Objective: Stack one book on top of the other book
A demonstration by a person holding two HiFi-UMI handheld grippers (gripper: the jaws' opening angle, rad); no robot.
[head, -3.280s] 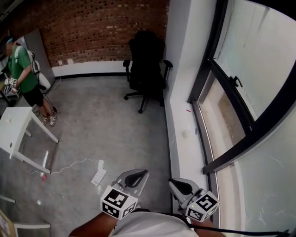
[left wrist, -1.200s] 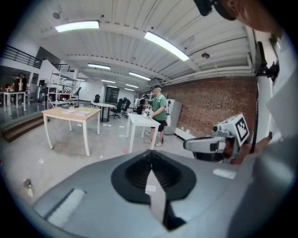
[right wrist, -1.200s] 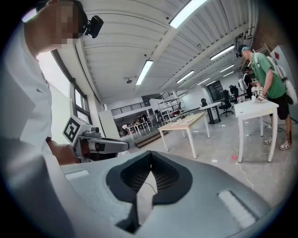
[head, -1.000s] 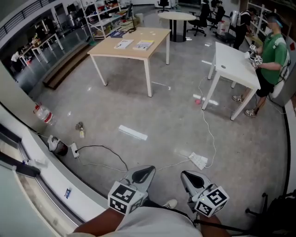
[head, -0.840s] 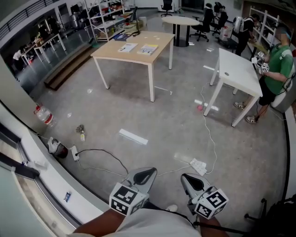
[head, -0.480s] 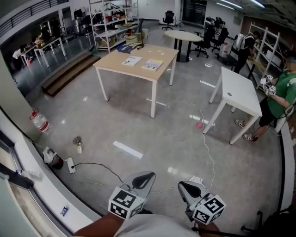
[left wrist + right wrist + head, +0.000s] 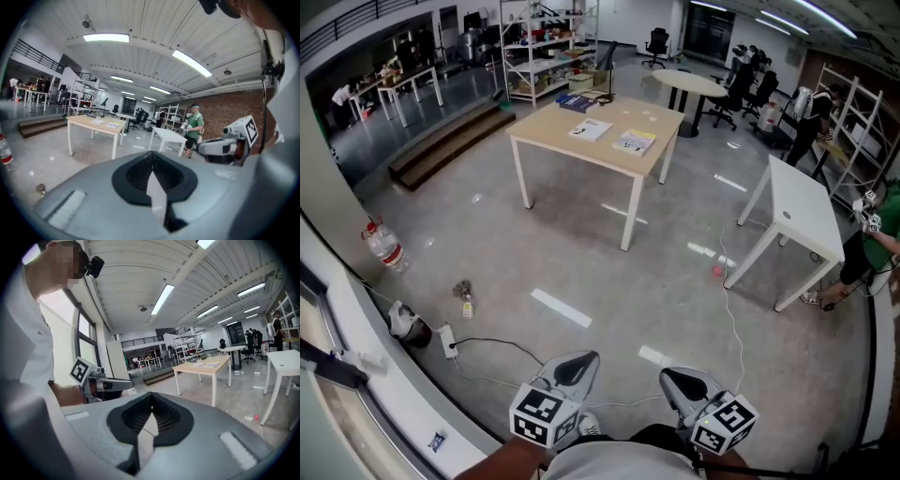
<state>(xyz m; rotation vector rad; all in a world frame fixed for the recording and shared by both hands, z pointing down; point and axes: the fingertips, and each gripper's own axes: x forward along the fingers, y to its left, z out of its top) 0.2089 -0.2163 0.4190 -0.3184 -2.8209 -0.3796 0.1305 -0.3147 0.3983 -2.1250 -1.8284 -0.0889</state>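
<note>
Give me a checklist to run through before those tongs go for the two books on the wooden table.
1. Both books found: ok. The left-hand book and the right-hand book lie side by side, apart, on the wooden table.
2. The left tongs empty: ok, shut on nothing.
3. The right tongs empty: ok, shut on nothing.
4. Tongs open for a grab: not ok, both are shut.
5. Books within reach: not ok, the table stands far across the floor.
6. Way there free: cannot tell; a white cable lies on the floor to the right.
</note>
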